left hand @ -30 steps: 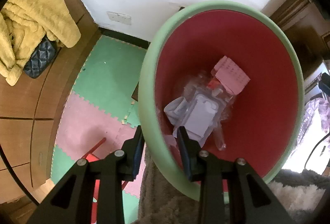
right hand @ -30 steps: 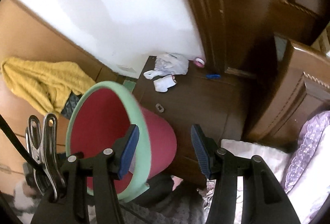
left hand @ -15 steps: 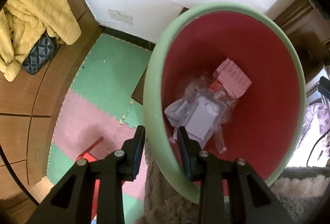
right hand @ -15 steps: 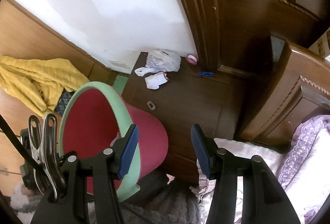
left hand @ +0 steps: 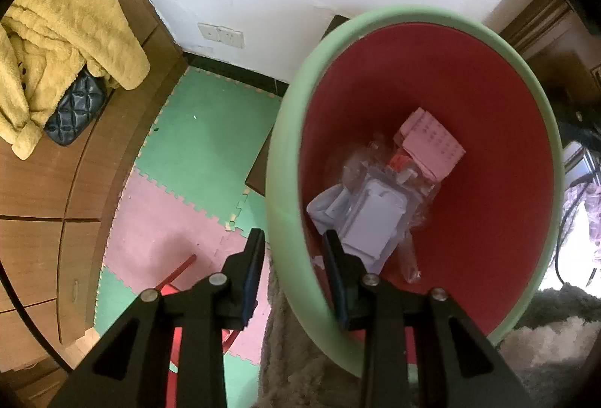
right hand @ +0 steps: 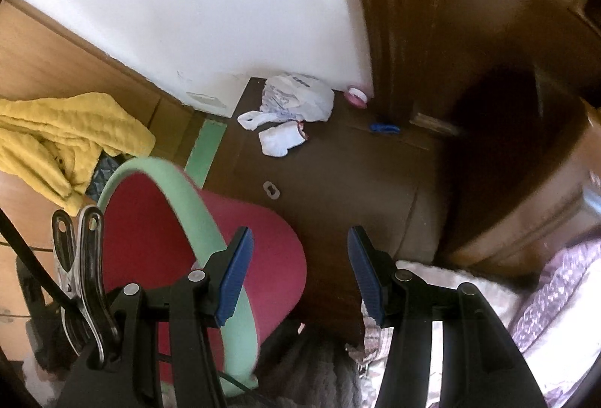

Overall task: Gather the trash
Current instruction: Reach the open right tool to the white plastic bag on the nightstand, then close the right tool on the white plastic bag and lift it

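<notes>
My left gripper [left hand: 295, 257] is shut on the green rim [left hand: 285, 182] of a red bin, one finger outside the wall and one inside. In the bin lie clear plastic packaging [left hand: 375, 216] and a pink sheet [left hand: 432, 141]. My right gripper [right hand: 300, 272] stands open and holds nothing, above the front of a dark brown nightstand [right hand: 338, 182]. At the back of the nightstand lie a white plastic bag [right hand: 296, 100], a crumpled white piece [right hand: 281, 141], a pink tape roll [right hand: 357, 96] and a blue clip [right hand: 383, 127]. The bin [right hand: 150, 220] hangs left of the right gripper.
A yellow towel [left hand: 67, 28] and a black quilted bag [left hand: 75, 107] lie on a wooden cabinet at left. Green and pink foam mats [left hand: 210, 130] cover the floor. Lilac bedding [right hand: 544, 295] and a dark wooden bed frame [right hand: 526, 182] are at right.
My right gripper has moved forward and down toward the nightstand, which now looks larger. The left gripper keeps its hold on the bin rim.
</notes>
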`<state>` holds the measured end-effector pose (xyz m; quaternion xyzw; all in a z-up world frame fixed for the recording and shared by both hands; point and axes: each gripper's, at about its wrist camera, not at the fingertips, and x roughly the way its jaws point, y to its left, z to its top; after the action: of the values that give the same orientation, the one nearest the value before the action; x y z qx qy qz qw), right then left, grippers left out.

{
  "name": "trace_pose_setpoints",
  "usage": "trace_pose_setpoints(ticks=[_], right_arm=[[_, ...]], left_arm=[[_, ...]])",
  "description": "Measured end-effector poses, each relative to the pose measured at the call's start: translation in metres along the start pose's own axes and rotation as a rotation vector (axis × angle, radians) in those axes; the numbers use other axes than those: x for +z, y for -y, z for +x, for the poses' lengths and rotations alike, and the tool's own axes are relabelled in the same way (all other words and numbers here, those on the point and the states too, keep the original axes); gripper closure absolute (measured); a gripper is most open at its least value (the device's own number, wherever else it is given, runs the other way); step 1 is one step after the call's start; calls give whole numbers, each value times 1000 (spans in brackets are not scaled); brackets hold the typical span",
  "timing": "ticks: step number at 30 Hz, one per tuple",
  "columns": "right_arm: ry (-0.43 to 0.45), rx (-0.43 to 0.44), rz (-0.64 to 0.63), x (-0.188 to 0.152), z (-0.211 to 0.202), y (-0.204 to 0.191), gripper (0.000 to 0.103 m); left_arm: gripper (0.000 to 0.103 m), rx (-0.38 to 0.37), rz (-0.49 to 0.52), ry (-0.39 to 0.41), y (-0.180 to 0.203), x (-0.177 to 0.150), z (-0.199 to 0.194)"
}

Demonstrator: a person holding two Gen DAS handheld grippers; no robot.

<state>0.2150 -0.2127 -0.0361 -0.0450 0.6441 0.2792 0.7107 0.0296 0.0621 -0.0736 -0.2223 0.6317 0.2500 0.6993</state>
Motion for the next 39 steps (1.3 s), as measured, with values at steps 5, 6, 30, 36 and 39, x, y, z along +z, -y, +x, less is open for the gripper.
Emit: trace_pose_setpoints(ticks=[5,6,30,36,39], right_arm=[[-15,-20,-56,32,19,-15,49],[-19,-37,-76,40,24,-18,49],[-292,119,515,157,239,20,31],[-182,2,689,147,262,28,23],[-107,-135,636,149,268,25,20]], left_arm=[[76,-14,-21,-14,-1,0,0],[77,-17,-25,-18,-1,1,0],[79,-40,-68,-52,-4,4,18],[79,-46,-47,-60,-2,3,23],[79,-63,-47,-78,-2,3,28]])
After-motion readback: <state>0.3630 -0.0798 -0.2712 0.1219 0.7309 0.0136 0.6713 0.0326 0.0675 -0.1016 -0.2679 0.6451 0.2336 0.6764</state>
